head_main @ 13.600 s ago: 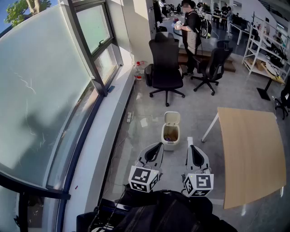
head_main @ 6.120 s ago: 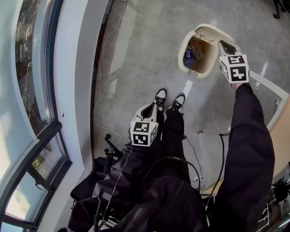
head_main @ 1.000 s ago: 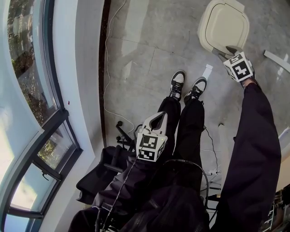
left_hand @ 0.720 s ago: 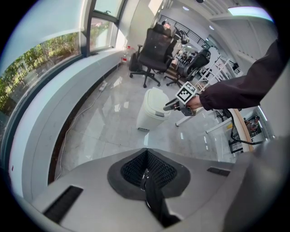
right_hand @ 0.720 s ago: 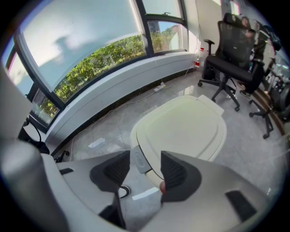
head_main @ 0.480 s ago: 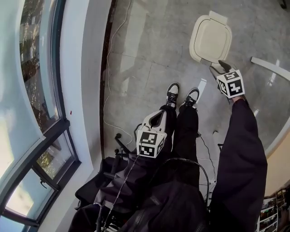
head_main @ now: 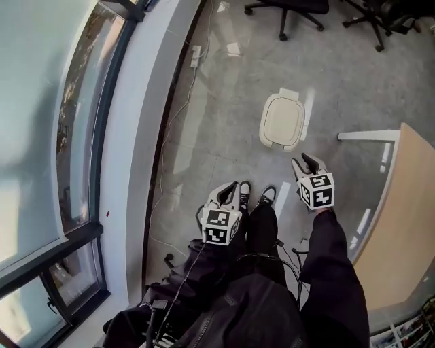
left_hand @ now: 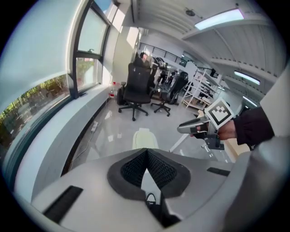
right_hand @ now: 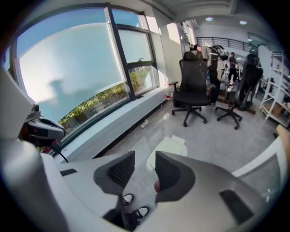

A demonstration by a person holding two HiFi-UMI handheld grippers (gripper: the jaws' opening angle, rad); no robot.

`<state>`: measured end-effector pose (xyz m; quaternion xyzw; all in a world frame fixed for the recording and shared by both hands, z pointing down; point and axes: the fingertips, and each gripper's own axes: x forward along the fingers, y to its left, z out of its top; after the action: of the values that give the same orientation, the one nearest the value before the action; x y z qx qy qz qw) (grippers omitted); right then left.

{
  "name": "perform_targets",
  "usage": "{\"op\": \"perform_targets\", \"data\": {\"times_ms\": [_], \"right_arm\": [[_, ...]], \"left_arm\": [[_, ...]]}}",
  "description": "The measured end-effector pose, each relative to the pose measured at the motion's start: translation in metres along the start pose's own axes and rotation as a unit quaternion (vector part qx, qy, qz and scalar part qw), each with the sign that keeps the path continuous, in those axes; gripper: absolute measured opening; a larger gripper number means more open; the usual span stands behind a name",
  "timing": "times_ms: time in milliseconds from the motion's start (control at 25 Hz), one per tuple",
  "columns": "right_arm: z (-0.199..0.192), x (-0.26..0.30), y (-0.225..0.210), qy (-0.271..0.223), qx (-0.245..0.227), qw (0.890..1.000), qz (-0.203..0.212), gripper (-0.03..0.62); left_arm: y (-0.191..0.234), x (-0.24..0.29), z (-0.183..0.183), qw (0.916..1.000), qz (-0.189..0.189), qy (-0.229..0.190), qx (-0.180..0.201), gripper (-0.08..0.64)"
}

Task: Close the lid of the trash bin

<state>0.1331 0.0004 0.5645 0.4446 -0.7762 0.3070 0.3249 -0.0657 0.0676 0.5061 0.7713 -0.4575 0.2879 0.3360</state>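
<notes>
The cream trash bin (head_main: 282, 122) stands on the grey floor with its lid down flat; it also shows beyond the jaws as the bin (left_hand: 144, 137) and as the bin (right_hand: 168, 148). My right gripper (head_main: 304, 162) hangs in the air well short of the bin, to its lower right. Its jaws are closing, a gap still shows between the pads, and nothing is in it. My left gripper (head_main: 231, 187) is held close to the body above the person's shoes, its pads met at the tips and empty. The right gripper (left_hand: 180, 129) also appears in the left gripper view.
A wooden table (head_main: 401, 204) stands at the right, its white leg (head_main: 367, 136) near the bin. Black office chairs (head_main: 285, 7) stand further off. A long window sill (head_main: 146, 136) runs along the left, with a cable (head_main: 173, 115) on the floor beside it.
The lid, open in the older frames, lies shut. Over the last second both grippers rose and drew back from the bin, and the right one's jaws narrowed.
</notes>
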Motion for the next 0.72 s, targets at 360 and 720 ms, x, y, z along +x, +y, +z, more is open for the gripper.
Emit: {"op": "perform_targets", "data": {"times_ms": [360,720], "right_arm": [[0.093,-0.172,0.003,-0.145,0.031,0.982,-0.117,0.046],[0.148,-0.291,0.029,-0.271,0.060,0.947,-0.162,0.006]], "left_arm": [[-0.053,-0.056,0.121,0.9931,-0.037,-0.102,0.044,0.003],[-0.115,-0.114,0.195,0.9788,-0.064,-0.179,0.075,0.003]]}}
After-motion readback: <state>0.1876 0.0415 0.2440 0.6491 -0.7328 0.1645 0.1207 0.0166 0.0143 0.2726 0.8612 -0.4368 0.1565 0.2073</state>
